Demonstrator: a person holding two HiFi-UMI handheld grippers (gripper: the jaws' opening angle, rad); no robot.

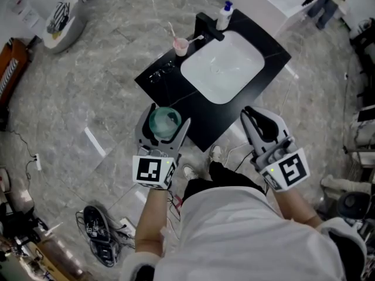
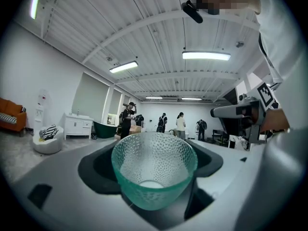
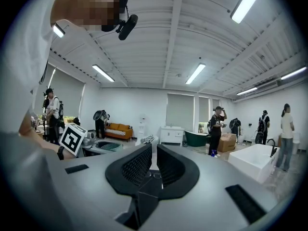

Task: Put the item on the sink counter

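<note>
A green dimpled glass cup (image 1: 164, 122) sits upright between the jaws of my left gripper (image 1: 170, 117), which is shut on it just off the near left corner of the black sink counter (image 1: 157, 82). In the left gripper view the cup (image 2: 154, 174) fills the space between the two jaws, mouth towards the camera. My right gripper (image 1: 251, 113) hangs over the counter's near right edge, beside the white basin (image 1: 222, 67). Its jaws (image 3: 154, 150) are shut with nothing between them.
On the counter stand a pink cup with a toothbrush (image 1: 180, 46), a black faucet (image 1: 208, 27), a soap bottle (image 1: 224, 15) and a dark pair of glasses (image 1: 158, 74). A white round stool (image 1: 62, 21) is far left, black shoes (image 1: 96, 234) near my feet.
</note>
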